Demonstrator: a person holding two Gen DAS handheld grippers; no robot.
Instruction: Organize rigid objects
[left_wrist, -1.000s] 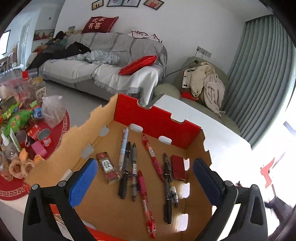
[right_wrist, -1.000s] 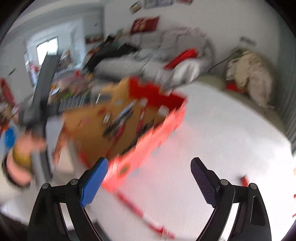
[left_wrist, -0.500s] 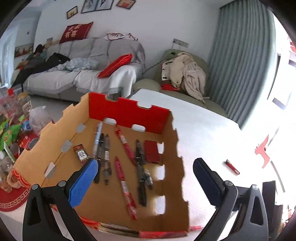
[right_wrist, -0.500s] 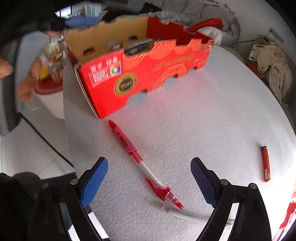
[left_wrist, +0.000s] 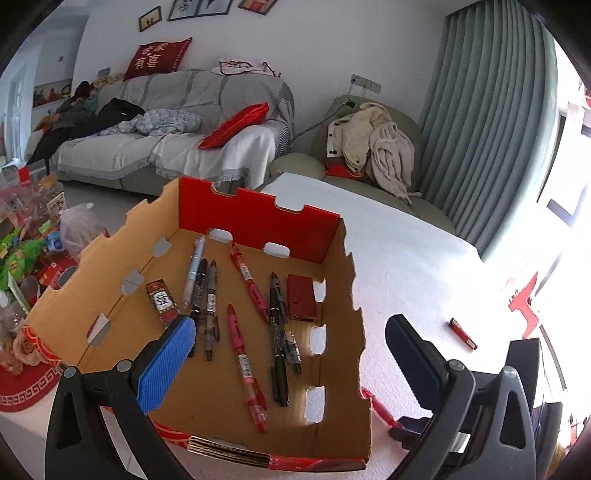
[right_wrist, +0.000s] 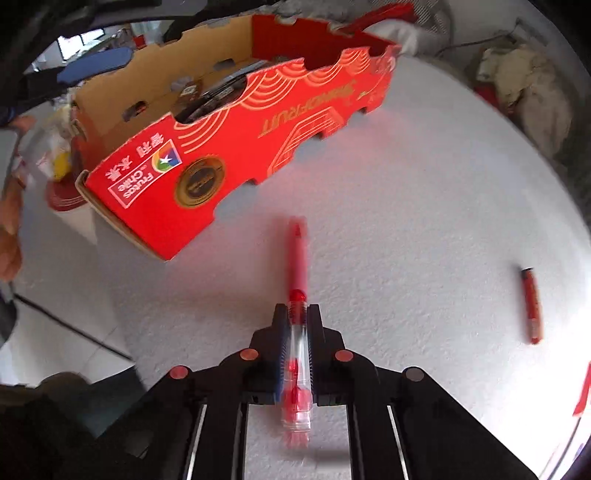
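A red cardboard box stands on the white table and holds several pens and a small red case. My right gripper is shut on a red pen, which points forward toward the box; the pen also shows in the left wrist view beside the box. My left gripper is open and empty above the box's near right corner. A small red stick lies on the table to the right.
The white table runs to the right and far side. A sofa and an armchair with clothes stand behind. A cluttered low table with snacks is at the left.
My right gripper has closed on the red pen that lay on the table beside the box. My left gripper has stayed open over the box, shifting only slightly.
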